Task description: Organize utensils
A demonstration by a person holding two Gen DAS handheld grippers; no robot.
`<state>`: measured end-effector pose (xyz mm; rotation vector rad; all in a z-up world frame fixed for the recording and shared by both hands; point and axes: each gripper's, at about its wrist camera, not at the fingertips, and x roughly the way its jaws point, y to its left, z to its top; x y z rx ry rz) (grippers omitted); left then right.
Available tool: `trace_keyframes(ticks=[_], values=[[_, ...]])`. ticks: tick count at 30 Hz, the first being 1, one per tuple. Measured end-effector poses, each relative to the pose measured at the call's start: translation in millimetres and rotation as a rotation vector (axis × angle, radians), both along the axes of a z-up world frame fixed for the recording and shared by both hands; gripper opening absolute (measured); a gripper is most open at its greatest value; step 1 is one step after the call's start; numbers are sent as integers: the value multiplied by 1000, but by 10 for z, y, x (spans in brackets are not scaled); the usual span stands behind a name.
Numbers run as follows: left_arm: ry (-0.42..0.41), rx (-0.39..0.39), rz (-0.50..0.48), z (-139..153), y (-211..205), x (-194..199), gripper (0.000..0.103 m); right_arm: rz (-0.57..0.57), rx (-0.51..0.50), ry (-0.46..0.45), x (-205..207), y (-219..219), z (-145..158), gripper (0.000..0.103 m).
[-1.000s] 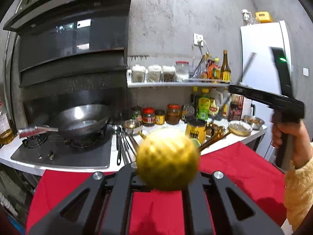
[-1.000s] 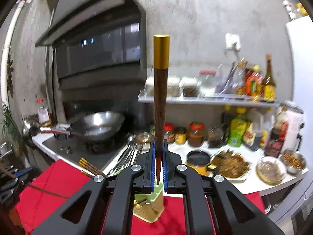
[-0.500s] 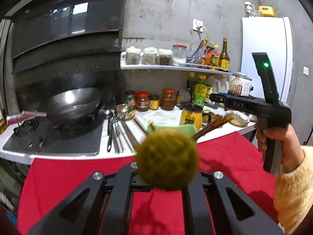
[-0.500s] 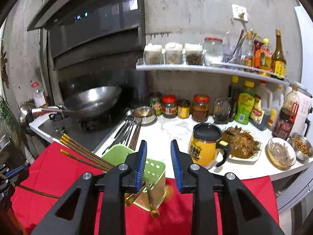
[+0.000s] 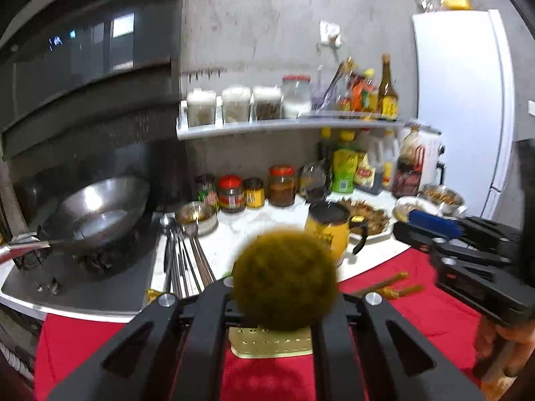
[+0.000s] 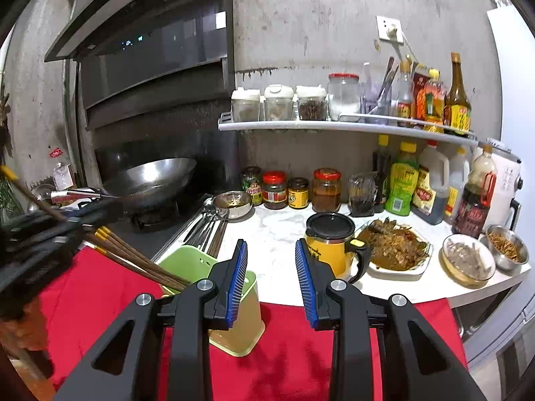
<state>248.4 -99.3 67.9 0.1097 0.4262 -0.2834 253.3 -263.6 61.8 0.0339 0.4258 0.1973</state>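
Moved: right tool point(image 6: 271, 279) has let go of the chopstick it held upright a second ago; its jaws have just been opening and nothing sits between them now. Left tool has swung sideways, so the holder now lies under it.
Right tool: blue pads point(image 6: 236, 277) spread apart, just above the holder's right edge.
Left tool: point(image 5: 271, 314) jaws pressed together; a blurred gold-brown round end point(image 5: 284, 277) fills the middle of its view and hides the tips. From the right view it pinches a chopstick point(image 6: 30, 197) that slants up to the left, its gold cap at the frame edge.
Holder: green holder point(image 6: 234, 297) stands on the red cloth point(image 6: 294, 351), near the surface's edge.
Chopsticks: a bundle point(image 6: 133, 257) leans out of the holder to the left, gold caps up.
Hidden: left tool shows in the right view only as a dark blur at the left edge; the holder's far side is covered by the right tool. In the left view only the holder's perforated base point(image 5: 267, 344) shows.
Hand: cut off at the lower right of the left view point(image 5: 501, 344), gripping the right tool's handle.
Surface: white marble surface point(image 6: 277, 230) carries a yellow mug point(image 6: 329, 244), jars, bottles, food dishes and metal spoons point(image 6: 207, 224).
Room: wok point(image 6: 150, 180) on the stove, dark hood above, shelf point(image 6: 334, 127) on a grey wall, fridge point(image 5: 464, 100) to the right.
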Motion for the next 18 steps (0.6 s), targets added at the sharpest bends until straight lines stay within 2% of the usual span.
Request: trace_keyframes(ticks=[3, 4, 5, 6, 7, 11, 13, 15, 16, 18], values=[[50, 10, 3, -154, -7, 216, 6, 7, -5, 15, 59, 7, -62, 32], [54, 6, 6, -174, 16, 231, 15, 7, -5, 17, 62, 3, -73, 32], [54, -4, 2, -176, 35, 238, 40, 6, -5, 18, 57, -1, -80, 34], [43, -20, -1, -162, 67, 216, 51, -1, -3, 18, 49, -18, -83, 37], [24, -35, 1, -133, 103, 176, 58, -6, -3, 18, 41, -30, -77, 37], [-9, -82, 9, 39, 250, -25, 58, -37, -6, 22, -79, -87, -32, 38], [-21, -87, 44, 110, 362, -232, 58, -59, -11, 21, -208, -118, 1, 41], [-28, -74, 78, 126, 442, -406, 63, -73, -15, 24, -370, -151, 16, 55], [-25, -72, 105, 106, 517, -540, 72, -80, -22, 28, -489, -159, 12, 59], [0, -50, 166, 17, 618, -735, 80, -85, -36, 43, -696, -150, -33, 77]])
